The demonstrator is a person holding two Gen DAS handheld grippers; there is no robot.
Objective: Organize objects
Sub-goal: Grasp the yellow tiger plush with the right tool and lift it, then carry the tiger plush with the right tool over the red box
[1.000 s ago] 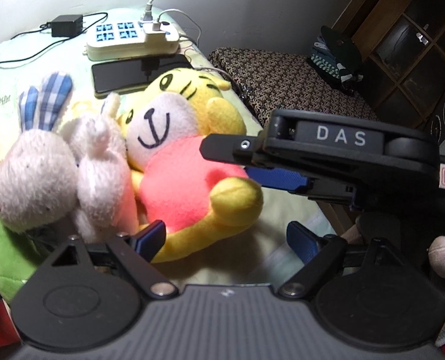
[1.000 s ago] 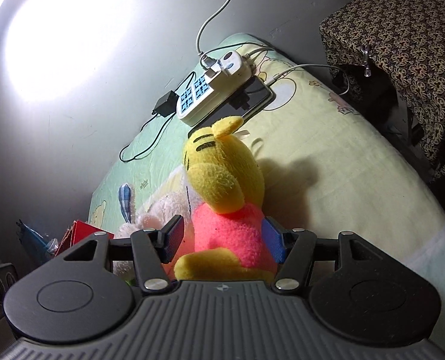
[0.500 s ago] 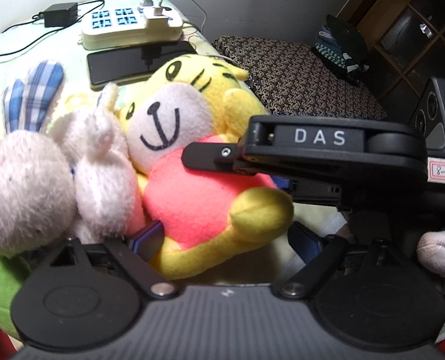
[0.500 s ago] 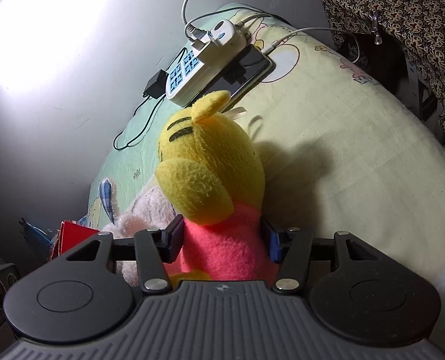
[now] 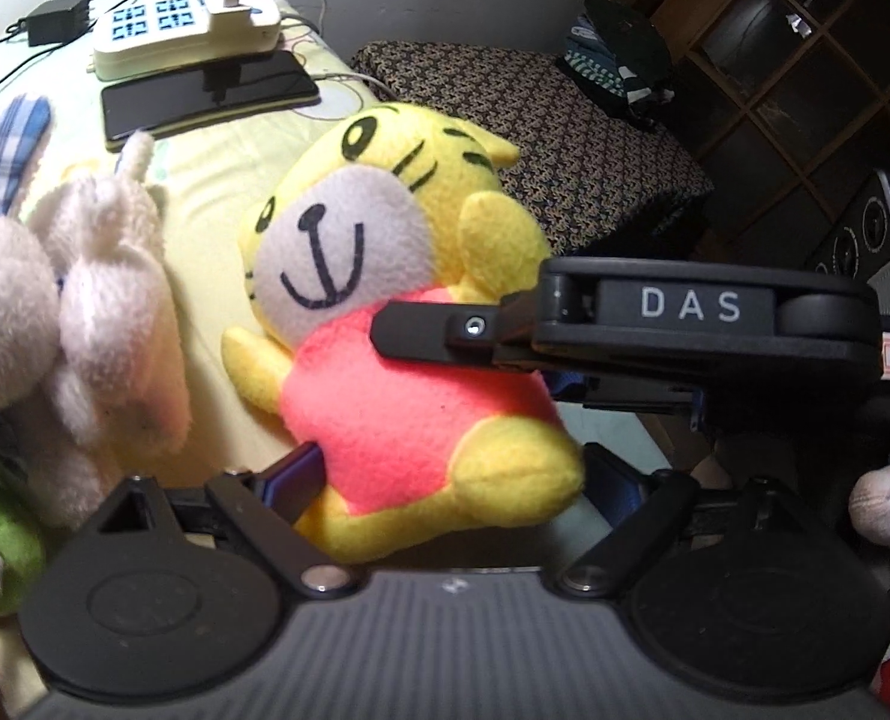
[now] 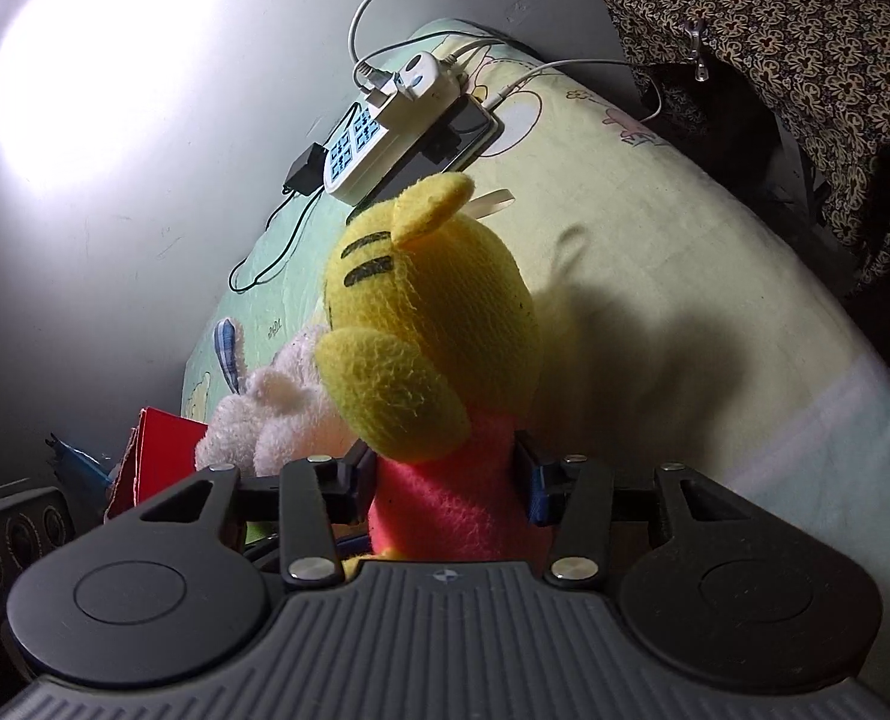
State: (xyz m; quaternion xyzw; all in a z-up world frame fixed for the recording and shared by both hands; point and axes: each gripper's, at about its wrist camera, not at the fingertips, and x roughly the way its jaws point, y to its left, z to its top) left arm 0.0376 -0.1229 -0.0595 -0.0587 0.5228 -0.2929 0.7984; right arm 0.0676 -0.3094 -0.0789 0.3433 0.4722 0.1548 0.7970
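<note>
Two sets of tongs are on the yellow tiger plush (image 5: 384, 324) now; compared with a second ago the plush has come up off the bed (image 6: 655, 276) and swung away from the white bunny plush (image 5: 108, 312), so there's a clear gap of sheet between them where they used to be pressed together; the phone (image 5: 204, 96) and power strip (image 5: 186, 30) at the head-end corner of the bed look unmoved. The tiger's long axis runs head-to-feet on a slant, head tipped up toward the far end of the bed, feet toward the left camera, face turned to the left camera and back to the right one. The right tongs (image 6: 454, 486) are clamped on its pink belly from behind, one finger on each side; in the left view they come in across its waist. The left tongs (image 5: 454, 477) are spread wide, with the tiger's bottom and leg sitting between the fingers, not pinched.
</note>
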